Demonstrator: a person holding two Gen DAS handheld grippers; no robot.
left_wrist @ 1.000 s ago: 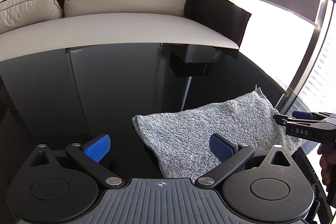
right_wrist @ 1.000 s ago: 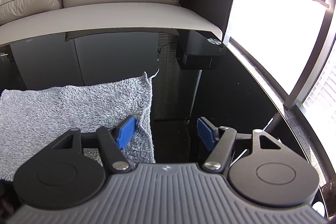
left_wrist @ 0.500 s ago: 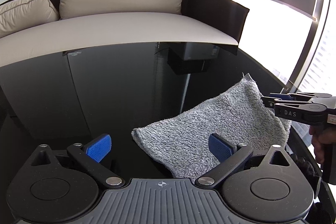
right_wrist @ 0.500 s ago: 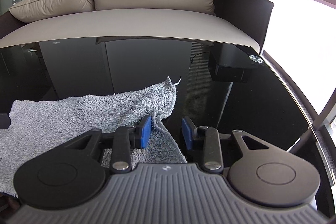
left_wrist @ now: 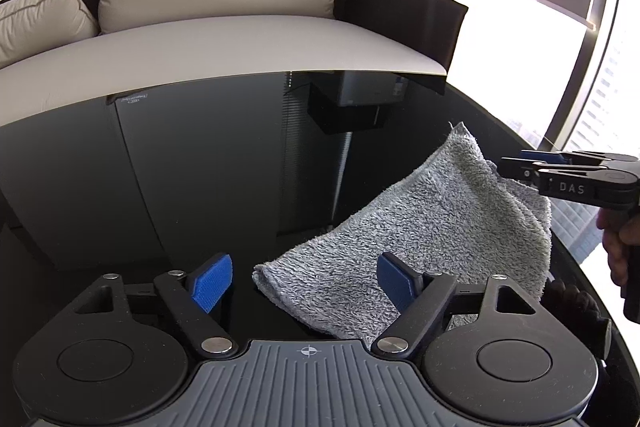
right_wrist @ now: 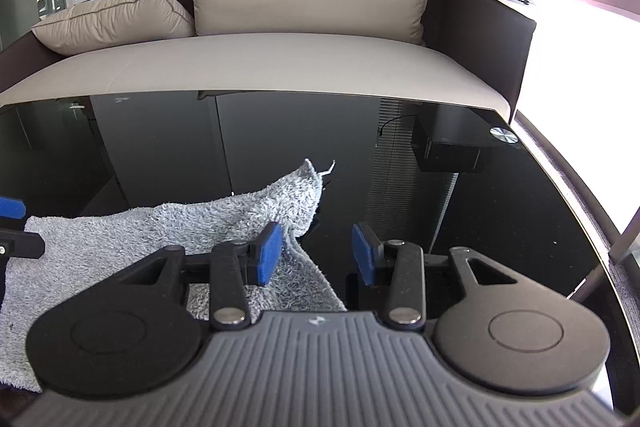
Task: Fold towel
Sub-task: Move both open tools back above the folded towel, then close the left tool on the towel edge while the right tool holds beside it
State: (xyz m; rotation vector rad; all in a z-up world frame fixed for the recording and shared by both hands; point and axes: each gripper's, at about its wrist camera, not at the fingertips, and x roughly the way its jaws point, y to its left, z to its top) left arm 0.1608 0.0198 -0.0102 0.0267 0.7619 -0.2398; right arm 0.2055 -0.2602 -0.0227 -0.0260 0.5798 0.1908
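Grey fluffy towel (left_wrist: 420,227), soft and limp, lies on the black worktop (left_wrist: 200,167); best pinched at corners. Left gripper (left_wrist: 304,277) and right gripper (right_wrist: 316,251) fingers both spread, holding nothing.

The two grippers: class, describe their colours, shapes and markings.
Both the left gripper and the right gripper have black linkage arms, round black hubs, silver pivot bolts, blue textured pads and a ribbed grey body. The right gripper's side reads "DAS". No cables show.

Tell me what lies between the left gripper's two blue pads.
In the left wrist view, mostly bare black glass table. The grey towel has its near corner lying between the open left gripper fingers, nearer the right pad, gripped by neither.
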